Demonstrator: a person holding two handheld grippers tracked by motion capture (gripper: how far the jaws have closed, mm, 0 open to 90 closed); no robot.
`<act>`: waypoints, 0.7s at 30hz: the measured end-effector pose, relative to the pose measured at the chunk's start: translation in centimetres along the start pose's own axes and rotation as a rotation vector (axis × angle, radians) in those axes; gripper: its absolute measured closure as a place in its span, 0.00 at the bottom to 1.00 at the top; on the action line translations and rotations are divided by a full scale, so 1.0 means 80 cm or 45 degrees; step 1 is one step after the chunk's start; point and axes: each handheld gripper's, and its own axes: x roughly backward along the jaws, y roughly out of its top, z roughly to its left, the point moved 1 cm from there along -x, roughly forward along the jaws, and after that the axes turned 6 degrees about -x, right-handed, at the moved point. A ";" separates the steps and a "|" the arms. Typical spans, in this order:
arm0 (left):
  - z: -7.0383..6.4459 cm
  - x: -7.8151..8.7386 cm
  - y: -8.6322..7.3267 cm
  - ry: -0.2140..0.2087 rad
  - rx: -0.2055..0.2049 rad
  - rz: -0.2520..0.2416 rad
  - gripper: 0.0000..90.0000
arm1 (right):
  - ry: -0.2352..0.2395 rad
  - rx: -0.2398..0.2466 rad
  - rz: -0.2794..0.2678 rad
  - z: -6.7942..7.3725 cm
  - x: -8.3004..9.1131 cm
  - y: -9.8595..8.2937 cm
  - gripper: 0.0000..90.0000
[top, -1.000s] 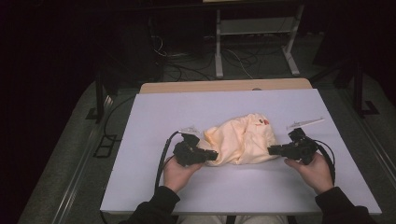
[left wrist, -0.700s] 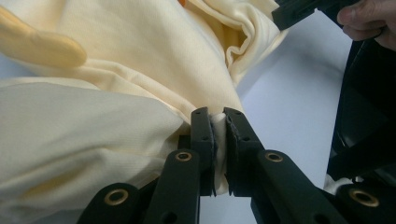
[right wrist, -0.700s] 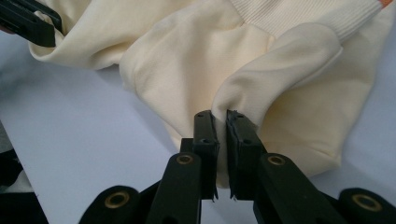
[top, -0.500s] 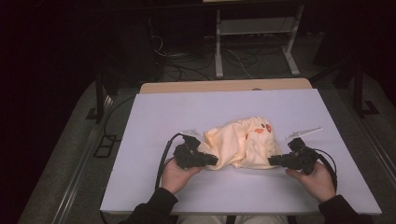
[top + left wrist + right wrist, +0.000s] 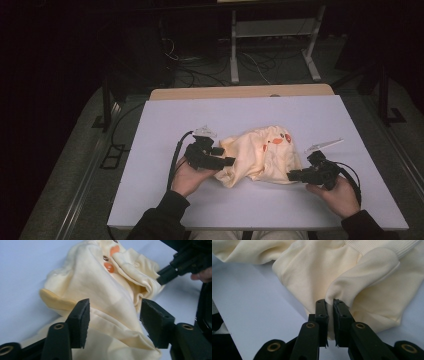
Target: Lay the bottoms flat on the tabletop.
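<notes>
Your only obstacle on the white table top (image 5: 200, 115) is the cream garment (image 5: 257, 157), bunched mid-table between your grippers. Far half of the table, behind the cloth, is bare, so you can pass there w/o touching anything. Near edge strip in front of the cloth is bare too, betw. your forearms. Left gripper (image 5: 113, 323) has cloth lying betw. its spread jaws; right gripper (image 5: 330, 306) is blocked ahead by the fold it pinches. Wooden board edge (image 5: 240, 92) borders the far side.
</notes>
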 end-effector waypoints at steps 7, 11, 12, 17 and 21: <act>0.021 -0.004 0.022 0.040 0.019 -0.019 0.34 | -0.010 0.021 0.002 0.002 0.001 -0.003 0.90; 0.032 -0.008 0.033 0.051 0.032 -0.006 0.33 | -0.011 0.032 0.007 0.003 0.003 -0.005 0.90; 0.033 -0.009 0.035 0.056 0.037 -0.004 0.33 | -0.011 0.032 0.007 0.003 0.003 -0.005 0.90; 0.046 -0.018 0.038 0.074 0.050 0.006 0.34 | -0.007 0.038 0.005 0.004 0.003 -0.005 0.89; 0.060 -0.031 0.035 0.074 0.088 0.018 0.35 | -0.002 0.042 0.000 0.003 0.004 -0.006 0.88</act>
